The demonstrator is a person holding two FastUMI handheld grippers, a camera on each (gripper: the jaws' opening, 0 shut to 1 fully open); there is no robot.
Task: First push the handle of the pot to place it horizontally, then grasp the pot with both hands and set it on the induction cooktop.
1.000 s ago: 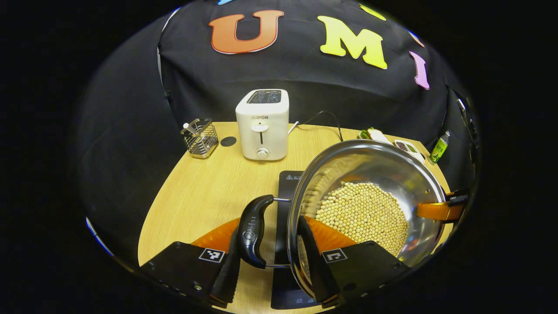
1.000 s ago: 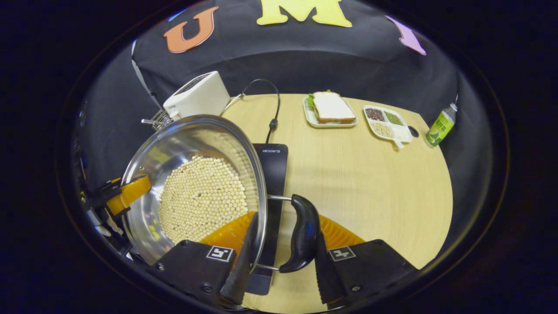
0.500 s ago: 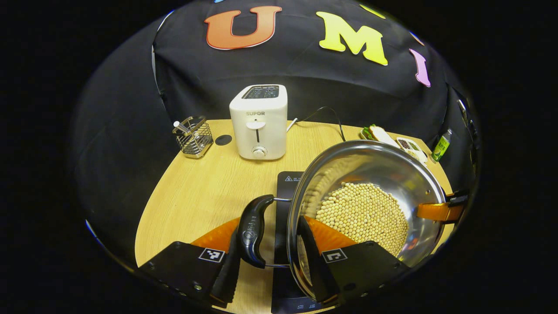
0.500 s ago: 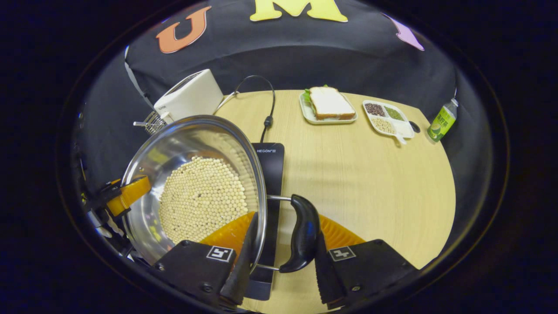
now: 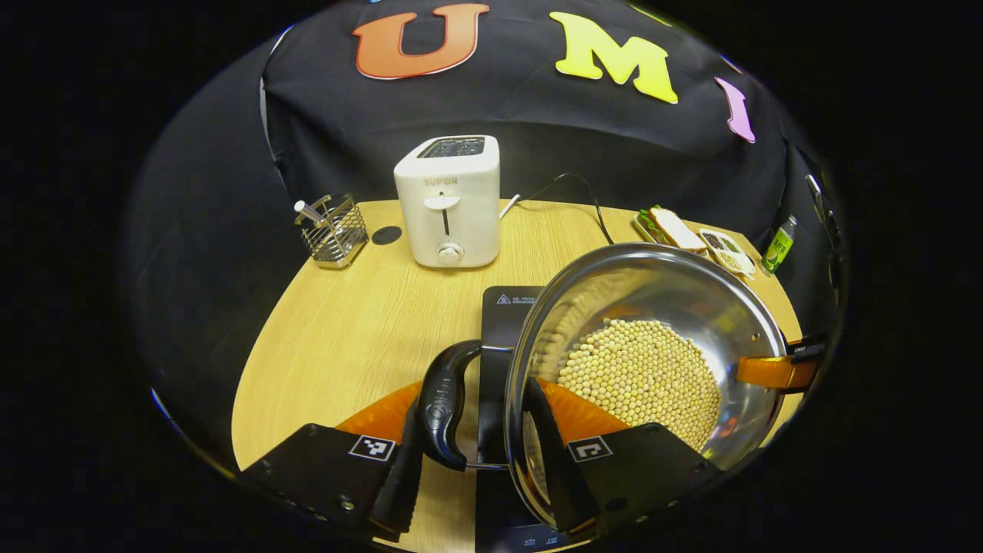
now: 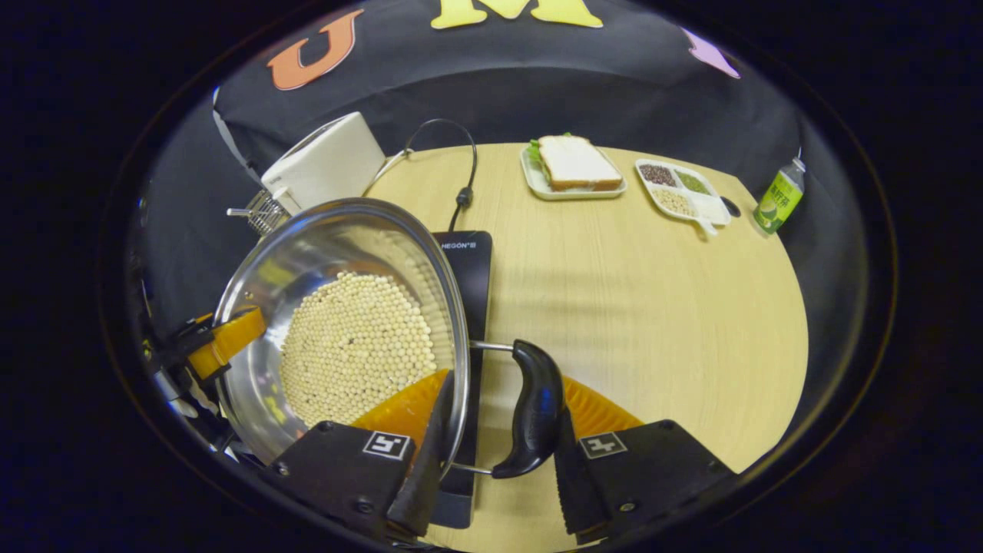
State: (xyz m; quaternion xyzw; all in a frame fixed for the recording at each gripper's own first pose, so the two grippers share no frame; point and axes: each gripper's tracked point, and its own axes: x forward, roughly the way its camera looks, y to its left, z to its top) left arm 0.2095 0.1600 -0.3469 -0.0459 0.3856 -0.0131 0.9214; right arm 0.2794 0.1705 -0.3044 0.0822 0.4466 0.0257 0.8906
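A: While both grippers are on the steel pot (image 5: 653, 307), where exactly does each one sit?
B: Left gripper (image 5: 472, 453) straddles the pot's black side handle (image 5: 444, 403) and rim — one finger outside the handle, the other inside the pot wall, both pressed in. Right gripper (image 6: 495, 453) mirrors it on the opposite black handle (image 6: 535, 407), one finger inside the rim, one outside the handle.
A: So pinched, not spread?
B: Pinched on the handle and rim together, both sides. Both point forward and slightly down over the table.
A: Pot location?
B: Over the black induction cooktop (image 5: 507, 307), covering most of it; in the right gripper view the cooktop (image 6: 468, 265) shows past the rim. Can't tell if the base is touching the glass or held just above. Pot bottom is covered with pale round beans (image 5: 641, 380).
A: Other gripper visible?
B: Yes — in the left gripper view the right one's finger shows at the far rim, and vice versa.
A: Rest of the wooden table (image 6: 653, 307)?
B: White toaster (image 5: 449, 200) at the back, wire rack (image 5: 332, 229) beside it, sandwich on a tray (image 6: 574, 163), divided dish of grains (image 6: 683, 201), green bottle (image 6: 777, 201) at the far edge.
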